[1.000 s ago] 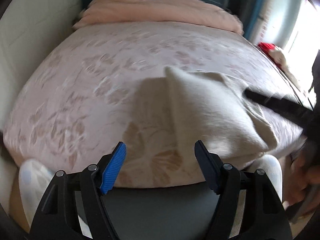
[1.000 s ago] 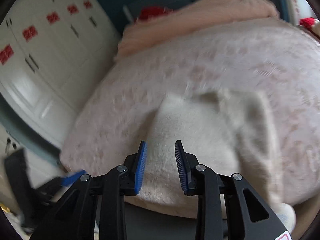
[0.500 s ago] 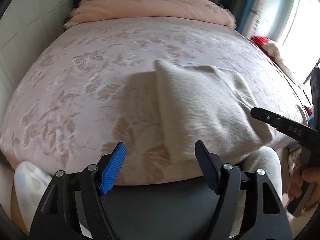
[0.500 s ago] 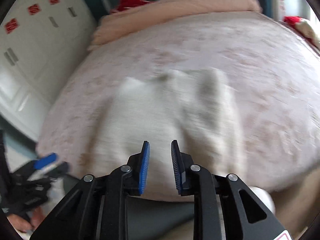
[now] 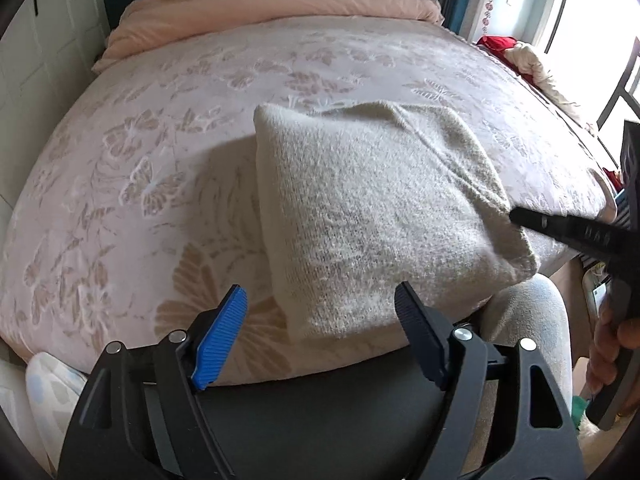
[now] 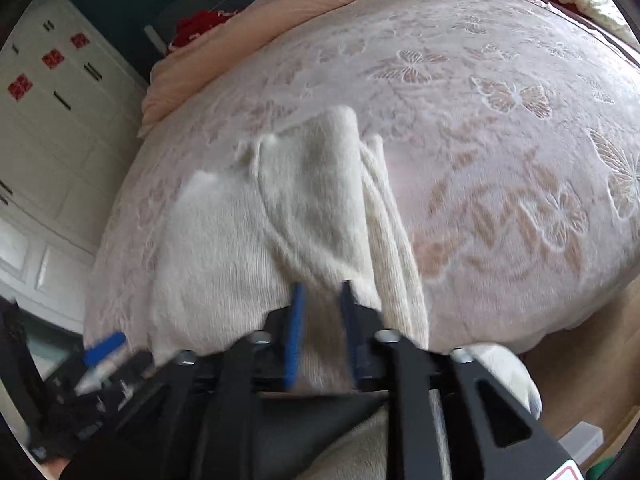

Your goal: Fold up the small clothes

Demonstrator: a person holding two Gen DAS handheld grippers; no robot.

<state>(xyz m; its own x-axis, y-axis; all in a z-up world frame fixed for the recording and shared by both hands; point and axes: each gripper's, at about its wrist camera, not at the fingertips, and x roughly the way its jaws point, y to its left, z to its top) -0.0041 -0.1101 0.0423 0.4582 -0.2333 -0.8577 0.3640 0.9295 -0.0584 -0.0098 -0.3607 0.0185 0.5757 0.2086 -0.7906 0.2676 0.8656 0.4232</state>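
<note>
A cream knitted garment (image 5: 372, 216) lies folded into a rough rectangle near the front edge of the bed (image 5: 160, 160). My left gripper (image 5: 320, 312) is open and empty, just in front of the garment's near left corner. My right gripper (image 6: 322, 296) is partly open, its fingers reaching over the garment's (image 6: 248, 240) near edge with knit fabric between them. In the left wrist view the right gripper's fingertip (image 5: 532, 220) touches the garment's right edge.
The bed has a pink floral cover, with a peach duvet (image 5: 272, 4) piled at the far end. White wardrobe doors (image 6: 52, 120) stand at the left. Red and cream clothes (image 5: 516, 52) lie by the window at the far right. My knees (image 5: 524, 328) press the bed's front edge.
My right gripper has moved forward onto the garment's near right edge, its jaws staying narrow. My left gripper has stayed open and shifted a little closer to the garment.
</note>
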